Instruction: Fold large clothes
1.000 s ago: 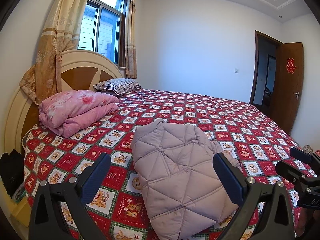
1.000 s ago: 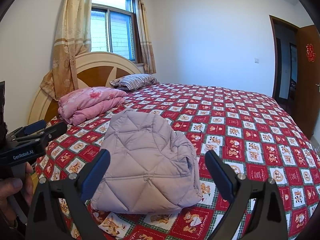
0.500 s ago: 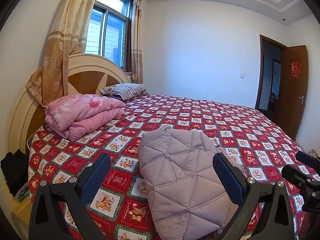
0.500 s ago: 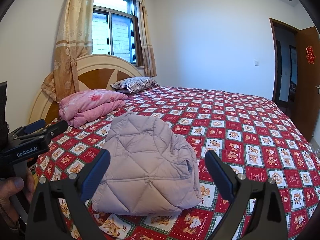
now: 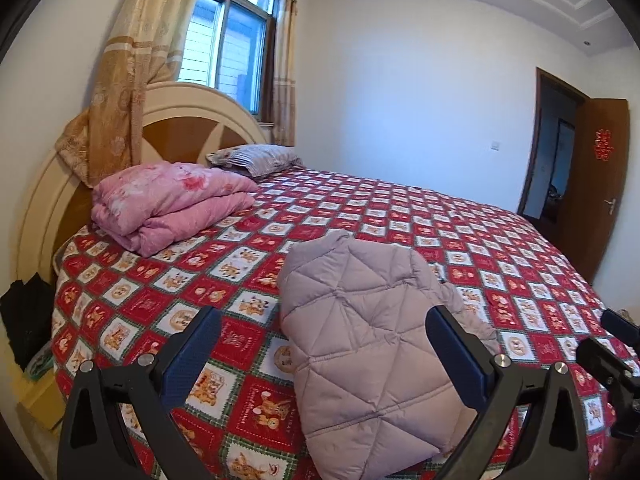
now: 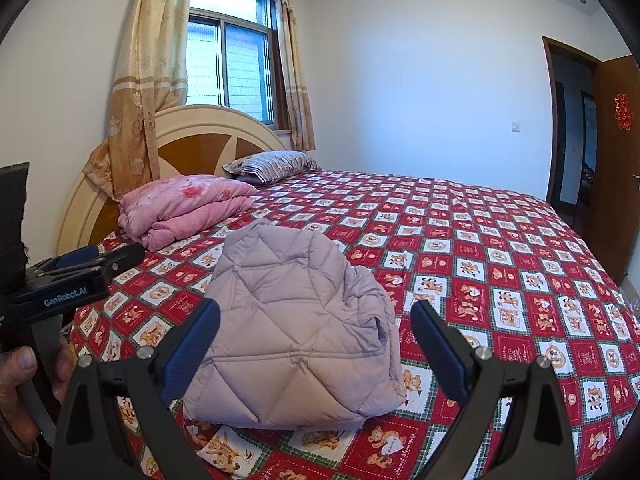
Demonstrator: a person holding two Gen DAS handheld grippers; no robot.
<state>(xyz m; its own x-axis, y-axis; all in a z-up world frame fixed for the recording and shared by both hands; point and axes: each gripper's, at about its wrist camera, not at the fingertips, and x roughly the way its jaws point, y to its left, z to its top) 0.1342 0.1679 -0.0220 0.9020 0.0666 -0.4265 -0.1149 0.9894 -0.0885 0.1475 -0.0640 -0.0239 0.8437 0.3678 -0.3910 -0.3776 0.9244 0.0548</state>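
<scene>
The quilted jacket [image 5: 372, 344] lies folded into a compact bundle on the bed [image 5: 500, 240], straight ahead of my left claw [image 5: 320, 352] and just below it, near the bed's closest edge. From my right claw [image 6: 316, 344] I see the same bundle [image 6: 296, 320] ahead, its loose layered edges turned toward my right. I judge it sits near the edge so that both claws can reach it without stretching over the bedspread, and the fold looks finished or nearly so. Both claws are released, jaws spread wide, grasping nothing and clear of the fabric. I hold them level and raised above the bed, side by side, pointing across the mattress. My left hand [image 6: 24, 376] shows at the far left of the right view, wrapped round its handle. A folded pink quilt [image 5: 168, 200] rests farther off to the left, by the headboard [image 5: 188, 120].
</scene>
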